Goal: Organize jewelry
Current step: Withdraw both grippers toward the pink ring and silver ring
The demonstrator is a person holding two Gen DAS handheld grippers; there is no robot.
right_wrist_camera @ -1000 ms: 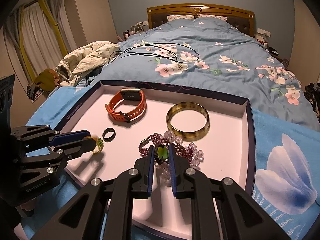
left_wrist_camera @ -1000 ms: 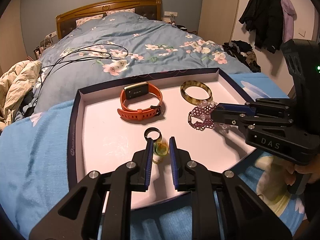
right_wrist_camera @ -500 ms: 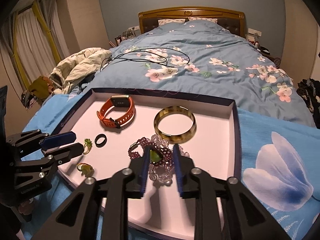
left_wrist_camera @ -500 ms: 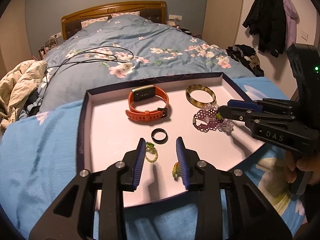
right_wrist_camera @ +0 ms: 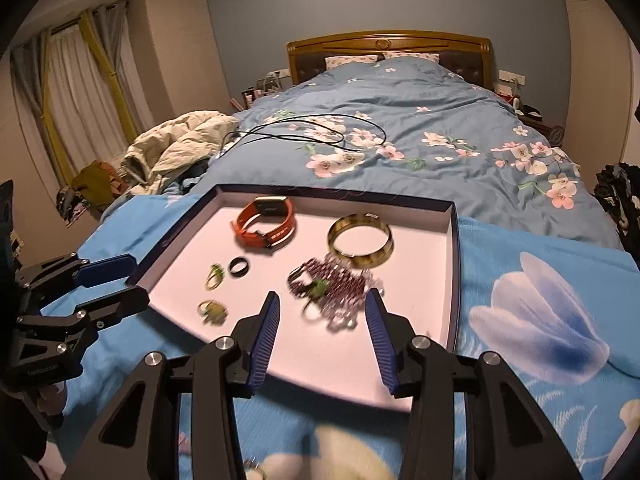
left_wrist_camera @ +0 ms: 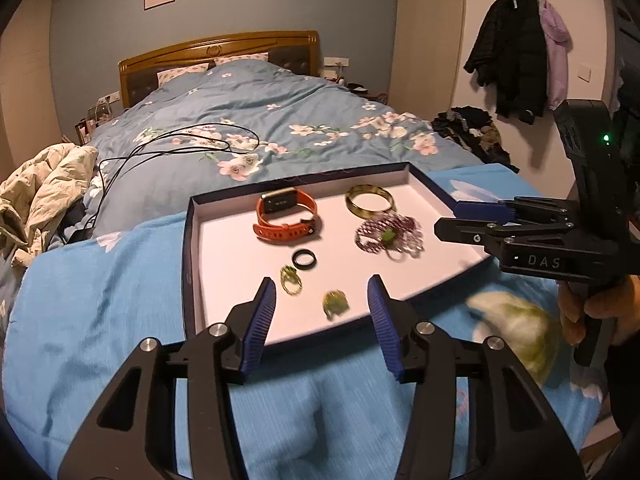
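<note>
A shallow white tray (left_wrist_camera: 224, 248) (right_wrist_camera: 420, 320) with a dark rim lies on the blue bedspread. In it are an orange watch (left_wrist_camera: 286, 216) (right_wrist_camera: 266, 222), an amber bangle (left_wrist_camera: 370, 200) (right_wrist_camera: 360, 242), a purple bead bracelet (left_wrist_camera: 390, 234) (right_wrist_camera: 336, 280) with a green piece on it, a black ring (left_wrist_camera: 304, 258) (right_wrist_camera: 239, 267) and two green-and-gold rings (left_wrist_camera: 291, 280) (left_wrist_camera: 335, 302) (right_wrist_camera: 214, 276) (right_wrist_camera: 212, 310). My left gripper (left_wrist_camera: 322, 304) is open and empty at the tray's near edge. My right gripper (right_wrist_camera: 322, 316) is open and empty, just short of the beads.
A bed with a floral blue quilt (left_wrist_camera: 248, 120) and a black cable (left_wrist_camera: 180, 148) lies beyond the tray. A cream jacket (left_wrist_camera: 44, 184) is heaped at the left. Coats (left_wrist_camera: 516, 52) hang on the right wall.
Both grippers have opened and drawn back from the tray. The left one let go of a green ring, the right one let go of the green piece on the beads.
</note>
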